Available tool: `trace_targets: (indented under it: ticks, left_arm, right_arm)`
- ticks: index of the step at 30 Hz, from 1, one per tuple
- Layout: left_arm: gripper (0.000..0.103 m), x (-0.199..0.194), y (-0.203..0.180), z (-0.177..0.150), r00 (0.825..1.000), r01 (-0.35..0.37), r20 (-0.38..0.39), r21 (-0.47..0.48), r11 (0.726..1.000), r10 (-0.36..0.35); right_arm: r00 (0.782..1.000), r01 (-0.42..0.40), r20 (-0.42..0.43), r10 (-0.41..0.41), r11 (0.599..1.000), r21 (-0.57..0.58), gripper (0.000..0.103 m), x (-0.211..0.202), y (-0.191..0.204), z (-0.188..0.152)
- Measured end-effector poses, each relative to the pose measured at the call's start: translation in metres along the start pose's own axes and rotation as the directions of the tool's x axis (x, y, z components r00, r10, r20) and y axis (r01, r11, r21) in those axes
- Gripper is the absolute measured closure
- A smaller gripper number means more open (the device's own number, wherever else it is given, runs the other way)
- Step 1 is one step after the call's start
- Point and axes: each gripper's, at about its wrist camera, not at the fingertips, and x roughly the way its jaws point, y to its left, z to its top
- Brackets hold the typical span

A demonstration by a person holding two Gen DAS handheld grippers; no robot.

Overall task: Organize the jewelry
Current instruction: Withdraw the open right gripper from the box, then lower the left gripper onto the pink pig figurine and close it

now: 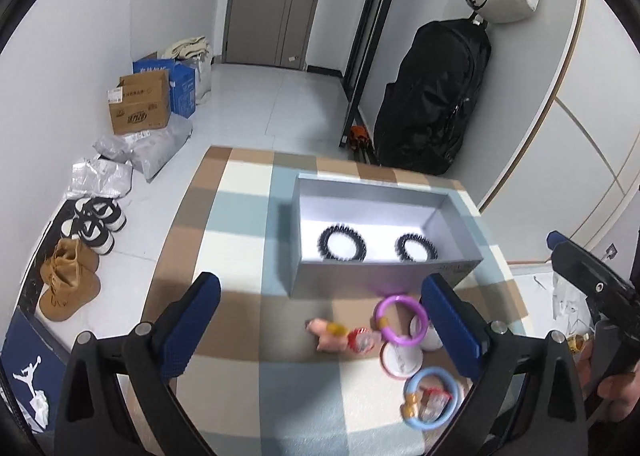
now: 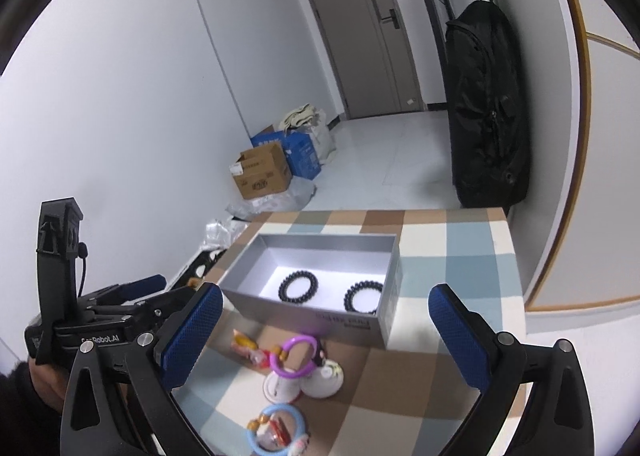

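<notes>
One "Robot.AI"-marked hand-held gripper (image 2: 156, 290)

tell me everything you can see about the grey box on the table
The grey box is an open, lidless rectangular tray, seemingly cardboard, with matte silver-grey walls and a bright white floor. It sits flat and upright on the checked tablecloth, toward the far side. Two black beaded bracelets lie flat side by side inside, apart from each other. Small dark print marks its near wall. Neither gripper touches it.
</notes>
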Motion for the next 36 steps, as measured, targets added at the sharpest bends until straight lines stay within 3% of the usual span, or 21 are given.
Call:
trace_targets:
  ticks: [3, 9, 14, 18, 21, 25, 34, 36]
  left_arm:
    - [0.005, 0.009, 0.001, -0.006, 0.998, 0.027, -0.055, -0.003, 1.000, -0.027]
    - [0.005, 0.039, 0.011, -0.020, 0.978, 0.052, -0.197, -0.066, 0.996, -0.064]
    - [0.005, 0.044, 0.010, -0.024, 0.969, 0.053, -0.236, -0.069, 0.996, -0.068]
    - [0.006, 0.044, 0.017, -0.024, 0.961, 0.084, -0.253, -0.110, 0.990, -0.109]
    - [0.017, 0.048, 0.021, -0.024, 0.950, 0.114, -0.272, -0.149, 0.982, -0.151]
    - [0.020, 0.048, 0.025, -0.021, 0.950, 0.130, -0.257, -0.190, 0.973, -0.177]
    - [0.022, 0.059, 0.036, -0.014, 0.931, 0.179, -0.257, -0.295, 0.939, -0.258]
    - [0.030, 0.060, 0.034, -0.013, 0.933, 0.176, -0.256, -0.293, 0.940, -0.254]
  right_arm:
    - [0.999, 0.016, -0.034, -0.017, 1.000, -0.018, 0.000, 0.001, 0.001, -0.005]
    - [0.995, 0.058, -0.078, -0.060, 0.998, -0.031, 0.000, 0.001, 0.001, -0.011]
    - [0.994, 0.058, -0.089, -0.062, 0.997, -0.042, 0.000, 0.004, 0.000, -0.013]
    - [0.992, 0.026, -0.125, -0.030, 0.999, -0.034, 0.000, 0.010, 0.002, -0.014]
    - [0.991, -0.022, -0.132, 0.018, 0.999, -0.032, 0.000, 0.011, 0.004, -0.014]
    - [0.990, -0.040, -0.140, 0.036, 0.999, -0.027, 0.000, 0.013, 0.007, -0.015]
    - [0.981, -0.076, -0.181, 0.076, 0.997, 0.009, 0.001, 0.020, 0.006, -0.017]
    - [0.980, -0.080, -0.183, 0.079, 0.997, 0.004, 0.001, 0.021, 0.007, -0.017]
